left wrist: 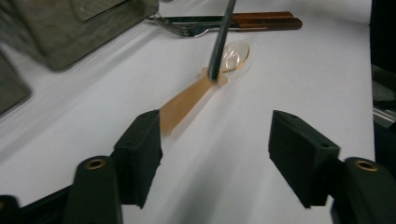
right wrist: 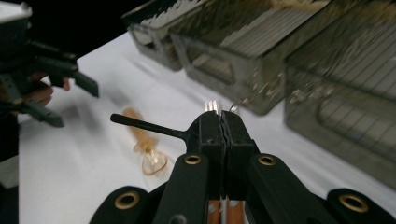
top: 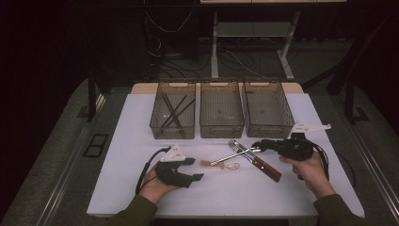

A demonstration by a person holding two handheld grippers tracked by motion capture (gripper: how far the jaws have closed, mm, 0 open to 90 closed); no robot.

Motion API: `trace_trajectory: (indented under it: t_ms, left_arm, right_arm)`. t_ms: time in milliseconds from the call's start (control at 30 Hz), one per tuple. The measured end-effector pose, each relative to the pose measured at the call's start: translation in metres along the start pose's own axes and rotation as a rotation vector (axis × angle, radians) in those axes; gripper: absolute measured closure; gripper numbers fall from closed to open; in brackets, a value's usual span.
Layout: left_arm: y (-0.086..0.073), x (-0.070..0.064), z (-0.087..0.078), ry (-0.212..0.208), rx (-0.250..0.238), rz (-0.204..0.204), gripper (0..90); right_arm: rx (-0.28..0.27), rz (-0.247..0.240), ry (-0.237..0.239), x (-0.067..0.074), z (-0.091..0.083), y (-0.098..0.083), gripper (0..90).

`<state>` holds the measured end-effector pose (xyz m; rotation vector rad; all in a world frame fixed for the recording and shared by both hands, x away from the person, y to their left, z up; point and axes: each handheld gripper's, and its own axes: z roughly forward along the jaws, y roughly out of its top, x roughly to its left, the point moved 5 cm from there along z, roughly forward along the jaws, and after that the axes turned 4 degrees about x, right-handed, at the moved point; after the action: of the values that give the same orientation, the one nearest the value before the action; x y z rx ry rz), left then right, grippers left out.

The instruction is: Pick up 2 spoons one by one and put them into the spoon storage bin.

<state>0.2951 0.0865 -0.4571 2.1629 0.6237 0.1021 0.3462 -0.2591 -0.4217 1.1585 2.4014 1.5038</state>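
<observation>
On the white desk, the right hand-held gripper is clamped on a dark-handled fork. Nearby, the left hand-held gripper stands apart, nothing between its jaws, near an amber spoon.

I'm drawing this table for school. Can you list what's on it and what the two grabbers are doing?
Table cover: white sheet
Boxes: three see-through bins in a row at the back
In the left bin: dark chopsticks
Lying loose: spoon with a tan handle, wooden-handled forks
Left gripper: open, holding nothing, near the spoon's handle
Right gripper: shut on a slim utensil whose far end reaches over the spoon
</observation>
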Motion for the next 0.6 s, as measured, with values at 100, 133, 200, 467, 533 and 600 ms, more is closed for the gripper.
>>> trace_trajectory:
  t_ms: [100,133,200,467,533,600]
  left_arm:
    - [-0.012,0.004,-0.01,0.005,0.002,-0.013,26.5]
    - [-0.015,0.006,-0.012,0.009,0.003,-0.011,24.4]
    - [-0.02,0.008,-0.018,0.008,-0.005,-0.015,20.6]
    - [-0.03,0.016,-0.027,0.029,-0.033,-0.051,8.0]
    - [-0.029,0.017,-0.027,0.041,-0.035,-0.05,3.9]
    - [-0.028,0.017,-0.028,0.052,-0.047,-0.056,0.0]
  right_arm:
    - [-0.012,-0.014,-0.028,-0.003,-0.004,0.009,88.8]
    - [-0.021,-0.017,-0.04,-0.004,-0.005,0.012,88.8]
    - [-0.032,-0.018,-0.052,-0.005,-0.007,0.019,88.8]
    - [-0.083,-0.025,-0.102,-0.015,-0.014,0.051,88.8]
    - [-0.082,-0.025,-0.12,-0.019,-0.012,0.059,88.8]
    - [-0.085,-0.02,-0.129,-0.022,-0.01,0.068,88.8]
